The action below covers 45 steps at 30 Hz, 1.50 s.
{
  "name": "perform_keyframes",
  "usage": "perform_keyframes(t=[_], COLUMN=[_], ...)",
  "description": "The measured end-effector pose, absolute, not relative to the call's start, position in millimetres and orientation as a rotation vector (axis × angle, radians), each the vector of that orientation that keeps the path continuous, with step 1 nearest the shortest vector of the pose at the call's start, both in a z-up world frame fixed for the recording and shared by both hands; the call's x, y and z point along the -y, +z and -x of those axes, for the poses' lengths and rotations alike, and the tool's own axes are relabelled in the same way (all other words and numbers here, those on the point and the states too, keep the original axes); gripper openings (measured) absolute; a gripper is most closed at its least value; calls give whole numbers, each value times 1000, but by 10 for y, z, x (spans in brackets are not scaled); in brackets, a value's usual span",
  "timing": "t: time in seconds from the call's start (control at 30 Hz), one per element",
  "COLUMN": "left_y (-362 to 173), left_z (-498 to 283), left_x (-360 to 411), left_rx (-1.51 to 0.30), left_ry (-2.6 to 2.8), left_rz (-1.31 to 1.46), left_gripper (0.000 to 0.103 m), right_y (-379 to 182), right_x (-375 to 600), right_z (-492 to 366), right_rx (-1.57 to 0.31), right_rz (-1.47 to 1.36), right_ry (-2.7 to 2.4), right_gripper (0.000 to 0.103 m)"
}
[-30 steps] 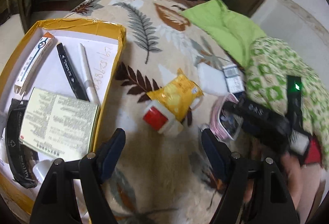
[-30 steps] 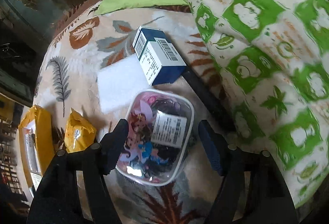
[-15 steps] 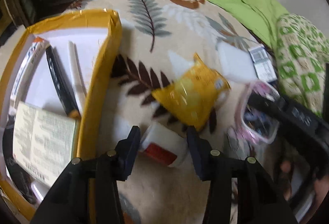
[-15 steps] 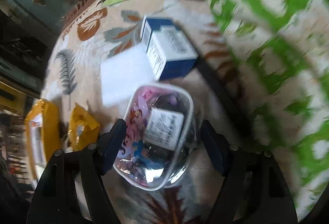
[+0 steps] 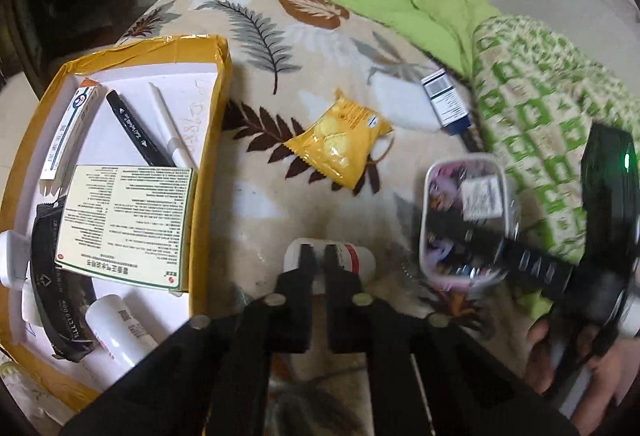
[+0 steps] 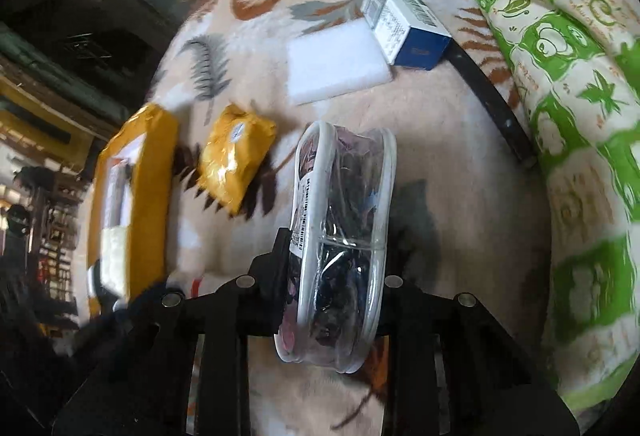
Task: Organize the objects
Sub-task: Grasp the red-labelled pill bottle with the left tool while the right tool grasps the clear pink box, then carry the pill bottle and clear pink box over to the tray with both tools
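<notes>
My left gripper (image 5: 320, 260) is shut, its tips over a white bottle with a red label (image 5: 360, 256) lying on the leaf-print blanket; nothing shows between the jaws. Left of it stands a yellow-taped box (image 5: 212, 140) holding pens, cartons and a leaflet. My right gripper (image 6: 336, 268) is closing its jaws on a clear pouch of dark hair ties (image 6: 344, 236), which stands on edge between the pads. In the left wrist view the same pouch (image 5: 476, 192) sits in that gripper's black fingers (image 5: 532, 260), with a hand (image 5: 580, 376) behind.
A yellow snack packet (image 5: 340, 140) lies mid-blanket. Farther back are a white foam pad (image 6: 336, 64) and a blue-and-white carton (image 6: 408, 28). A black strap (image 6: 492, 92) runs along a green-patterned quilt (image 6: 560, 76) on the right. A plain green cloth (image 5: 408, 4) lies beyond.
The left jaws went from wide open to shut around where the bottle lay. The right jaws closed on the pouch, which turned from lying flat to standing on edge.
</notes>
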<state>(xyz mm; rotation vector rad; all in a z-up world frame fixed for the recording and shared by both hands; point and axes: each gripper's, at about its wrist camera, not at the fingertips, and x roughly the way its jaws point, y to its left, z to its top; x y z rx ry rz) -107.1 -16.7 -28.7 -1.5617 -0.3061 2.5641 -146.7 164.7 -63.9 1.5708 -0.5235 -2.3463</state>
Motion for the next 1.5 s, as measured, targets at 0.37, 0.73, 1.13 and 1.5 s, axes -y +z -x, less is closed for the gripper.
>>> perform_keyframes(t=[0.37, 0.73, 1.13, 1.5], left_y=[-423, -320, -733, -575], left_z=[842, 1256, 1097, 865], left_x=[439, -140, -291, 149], left_rx=[593, -69, -152, 230], left_ry=[2511, 2544, 2290, 2319], left_rz=[1516, 1408, 1601, 1619], left_gripper=[19, 79, 38, 33], right_y=[-616, -688, -757, -670], right_x=[-1726, -1734, -1762, -1710], right_z=[1092, 1134, 1133, 1047], right_rx=[496, 497, 509, 539], right_rz=[-1525, -1521, -1533, -1512], right_ry=[-2325, -2290, -2257, -2216], right_gripper=[26, 27, 28, 28])
